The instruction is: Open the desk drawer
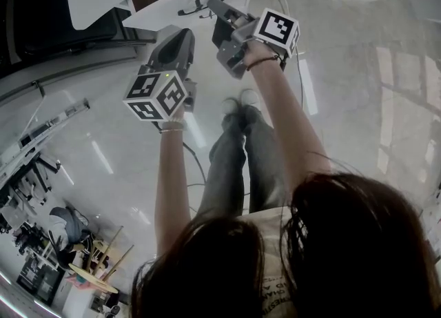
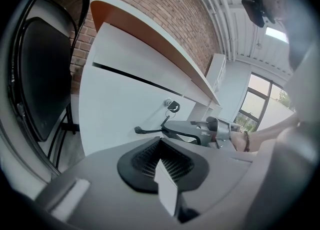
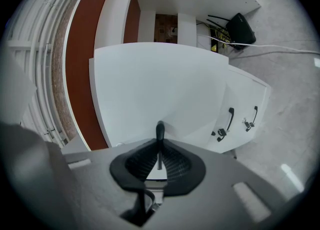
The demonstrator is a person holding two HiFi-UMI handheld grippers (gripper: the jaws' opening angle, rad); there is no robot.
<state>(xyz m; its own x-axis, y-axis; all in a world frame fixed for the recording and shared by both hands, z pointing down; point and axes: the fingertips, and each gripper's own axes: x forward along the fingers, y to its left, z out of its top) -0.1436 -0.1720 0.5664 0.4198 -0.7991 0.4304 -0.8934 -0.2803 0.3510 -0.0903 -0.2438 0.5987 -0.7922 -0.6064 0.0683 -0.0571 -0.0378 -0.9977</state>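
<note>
A white, smooth-fronted desk drawer sits under a desktop with an orange-brown edge. The right gripper is clamped on the drawer's slim black bar handle, which stands between its ribbed black pads. The left gripper hovers just beside it, off the drawer, jaws pressed together with nothing between them. Each grey gripper carries a cube of black-and-white square markers. A key hangs in a lock on the drawer front. A red brick wall rises behind, with a black chair nearby. The floor is glossy pale grey. The print on the person's shirt is too small to read.
</note>
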